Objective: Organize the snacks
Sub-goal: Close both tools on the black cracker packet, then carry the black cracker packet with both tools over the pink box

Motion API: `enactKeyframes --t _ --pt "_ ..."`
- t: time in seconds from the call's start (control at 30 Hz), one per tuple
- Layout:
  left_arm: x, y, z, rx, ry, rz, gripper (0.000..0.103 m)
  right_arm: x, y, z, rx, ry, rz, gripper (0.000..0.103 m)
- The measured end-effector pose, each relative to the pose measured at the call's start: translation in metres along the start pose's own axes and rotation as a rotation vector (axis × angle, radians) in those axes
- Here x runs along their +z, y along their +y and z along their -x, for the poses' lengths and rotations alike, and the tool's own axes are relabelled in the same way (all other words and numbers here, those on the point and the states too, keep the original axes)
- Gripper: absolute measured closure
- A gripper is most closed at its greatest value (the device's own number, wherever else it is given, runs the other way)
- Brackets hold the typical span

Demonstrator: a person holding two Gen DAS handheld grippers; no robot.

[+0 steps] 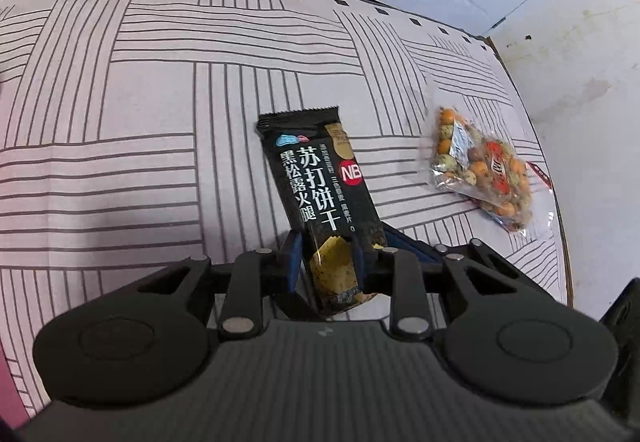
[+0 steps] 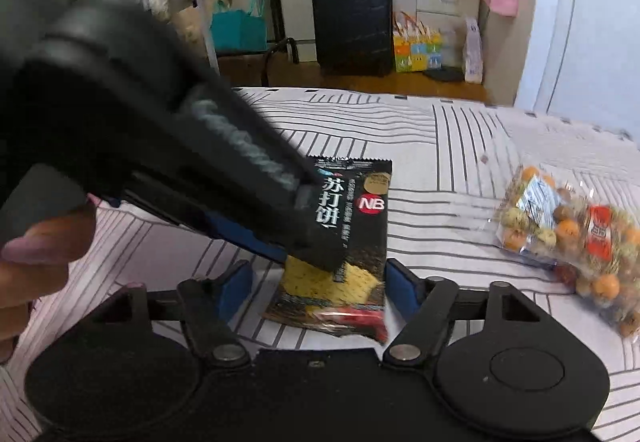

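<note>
Table: the striped cloth [image 1: 120, 122] fills most of both views, its far edge curving across the upper part of the frame.
Left gripper: the left gripper [image 1: 332, 266] sits at lower centre of its own view, jaws drawn narrow and clamped on the near end of the cracker packet [image 1: 320, 186]; in the right wrist view it enters from the upper left as a dark bulk, its tip pressed on the packet.
Right gripper: the right gripper [image 2: 320, 290] stands at lower centre of its view, jaws about half wide; the packet's near end [image 2: 332, 298] lies between the blue pads [image 2: 236, 288] and the right pad looks to touch the wrapper edge — no firm pinch is visible.
Cracker packet: black wrapper, centre of both frames, pointing away toward the upper edge.
Nut bag: the clear bag of coated nuts [image 1: 484, 174] lies on the cloth at right of frame, apart from the packet, untouched.
Step in hand: likely passing or steadying the packet between the two grippers.
Next move: probably one gripper must take sole hold, then carry the packet beside the nut bag — the glossy film may slip.
</note>
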State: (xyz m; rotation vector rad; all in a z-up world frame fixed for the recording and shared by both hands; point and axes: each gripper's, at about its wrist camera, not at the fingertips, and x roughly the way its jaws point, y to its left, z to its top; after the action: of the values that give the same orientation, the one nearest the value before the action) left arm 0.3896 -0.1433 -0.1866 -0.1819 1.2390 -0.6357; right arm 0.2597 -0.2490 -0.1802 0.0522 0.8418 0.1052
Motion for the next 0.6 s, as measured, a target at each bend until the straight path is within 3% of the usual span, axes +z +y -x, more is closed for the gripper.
enactKeyframes --t 0.13,0.6 --pt "-0.003 -0.011 0.001 0.042 -0.023 -0.042 0.078 0.004 -0.014 0.003 0.017 0.014 -0.055 0.047" --pt "-0.030 -0.040 0.042 0.108 -0.025 -0.075 0.078 0.007 -0.001 0.046 0.063 0.059 -0.080 0.048"
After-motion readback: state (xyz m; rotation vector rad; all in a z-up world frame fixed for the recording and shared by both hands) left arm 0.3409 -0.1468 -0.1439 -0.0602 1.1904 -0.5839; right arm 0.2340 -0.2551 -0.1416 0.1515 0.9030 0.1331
